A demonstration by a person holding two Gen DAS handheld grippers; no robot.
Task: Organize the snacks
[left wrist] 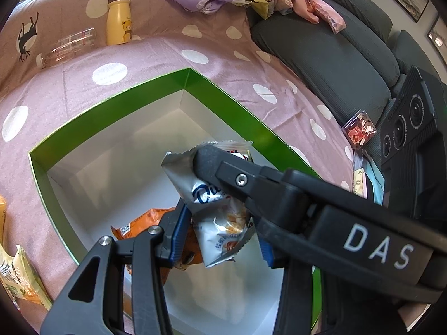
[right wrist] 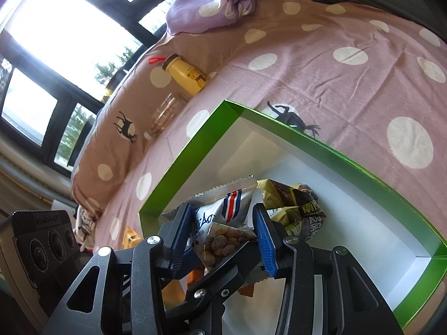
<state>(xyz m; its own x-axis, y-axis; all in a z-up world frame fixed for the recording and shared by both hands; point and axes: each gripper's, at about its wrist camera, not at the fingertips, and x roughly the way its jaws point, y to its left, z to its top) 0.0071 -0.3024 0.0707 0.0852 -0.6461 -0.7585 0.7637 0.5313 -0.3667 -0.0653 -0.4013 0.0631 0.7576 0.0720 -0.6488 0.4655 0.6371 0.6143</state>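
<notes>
Above the green box (left wrist: 111,106), both grippers, left (left wrist: 220,231) and right (right wrist: 223,240), tilted downward, clamped on one silver snack packet (left wrist: 220,212).

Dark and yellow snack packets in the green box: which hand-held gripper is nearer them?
Right. The snack packets lie just beside a finger of the right hand-held gripper; the left hand-held gripper reaches in from the opposite side.
</notes>
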